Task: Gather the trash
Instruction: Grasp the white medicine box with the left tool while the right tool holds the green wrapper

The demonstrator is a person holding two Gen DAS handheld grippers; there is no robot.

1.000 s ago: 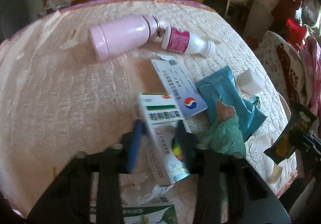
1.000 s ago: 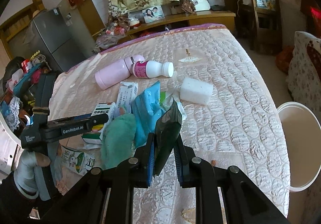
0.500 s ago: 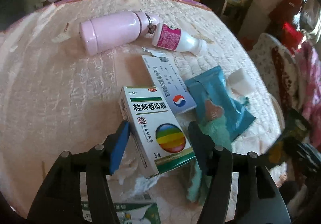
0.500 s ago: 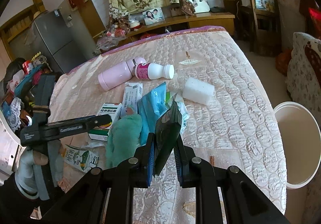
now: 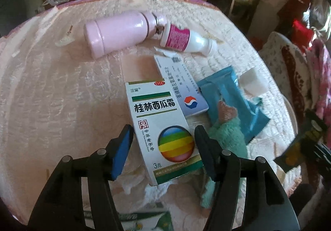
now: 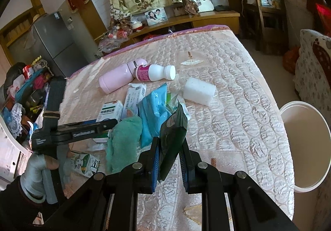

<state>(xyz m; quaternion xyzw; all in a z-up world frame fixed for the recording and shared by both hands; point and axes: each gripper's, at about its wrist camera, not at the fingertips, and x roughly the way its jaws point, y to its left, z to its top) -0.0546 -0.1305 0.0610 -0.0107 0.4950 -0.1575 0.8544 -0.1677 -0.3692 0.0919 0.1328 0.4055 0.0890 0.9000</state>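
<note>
At lower centre of left wrist view, left hand-held gripper (image 5: 163, 146) jaws just opened, now stand wide on both sides of medicine box (image 5: 163, 127) lying on bed (image 5: 62, 96), pads not touching. Lower centre of right view: right hand-held gripper (image 6: 169, 160) clamped tight on dark wrapper (image 6: 172, 140). White bin (image 6: 306, 148) at right edge.

Printed on the white medicine box (image 5: 163, 131): "三金", a red "OTC" oval, "桂林西瓜霜", "中年老字号" and "3克" under a rainbow ball. Too blurred to read: the blue-lettered carton (image 5: 180, 84), the pink label of the white bottle (image 5: 178, 37), the lettering on the left gripper's (image 6: 82, 132) black arm.
</note>
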